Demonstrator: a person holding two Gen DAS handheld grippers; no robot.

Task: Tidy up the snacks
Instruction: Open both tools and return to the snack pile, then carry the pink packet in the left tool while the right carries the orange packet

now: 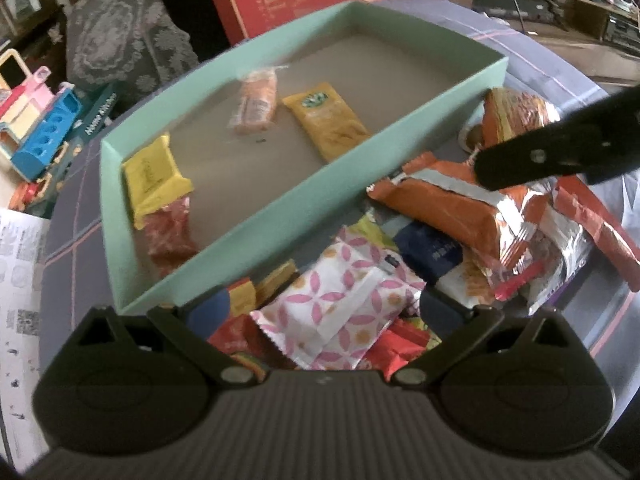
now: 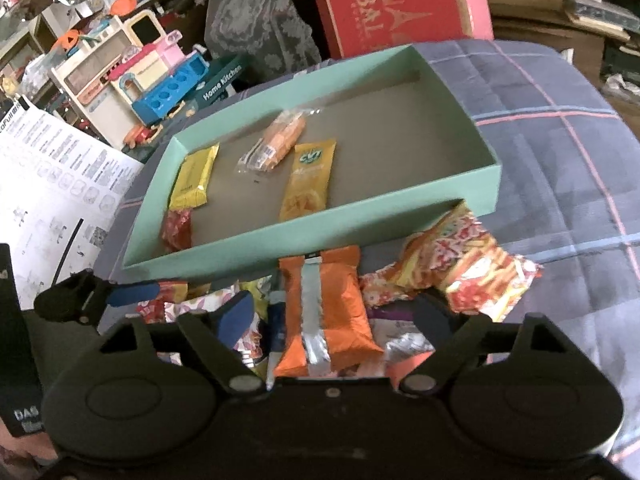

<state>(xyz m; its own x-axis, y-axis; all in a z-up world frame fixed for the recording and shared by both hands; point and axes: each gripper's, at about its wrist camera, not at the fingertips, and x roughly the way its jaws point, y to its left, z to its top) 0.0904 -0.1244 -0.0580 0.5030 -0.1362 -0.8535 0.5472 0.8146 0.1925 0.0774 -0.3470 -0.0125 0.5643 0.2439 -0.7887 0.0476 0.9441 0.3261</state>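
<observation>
A teal box (image 1: 256, 216) (image 2: 400, 224) lies on the plaid cloth and holds a yellow bar (image 1: 154, 178) (image 2: 194, 176), a red candy pack (image 1: 170, 236) (image 2: 178, 228), a clear orange pack (image 1: 256, 104) (image 2: 276, 142) and a yellow wafer pack (image 1: 326, 120) (image 2: 310, 180). In front of the box lies a pile of snacks. My left gripper (image 1: 320, 308) is open over a pink-patterned white pack (image 1: 340, 308). My right gripper (image 2: 336, 312) is open around an orange foil pack (image 2: 332, 308) (image 1: 452, 208), not closed on it. A red-yellow noodle bag (image 2: 468, 268) lies to the right.
A red carton (image 2: 396, 4) stands behind the box. A toy kitchen set (image 2: 132, 76) and printed sheets (image 2: 52, 184) lie to the left. The plaid cloth (image 2: 560, 160) stretches to the right. My left gripper's finger (image 2: 132, 292) shows at the left in the right wrist view.
</observation>
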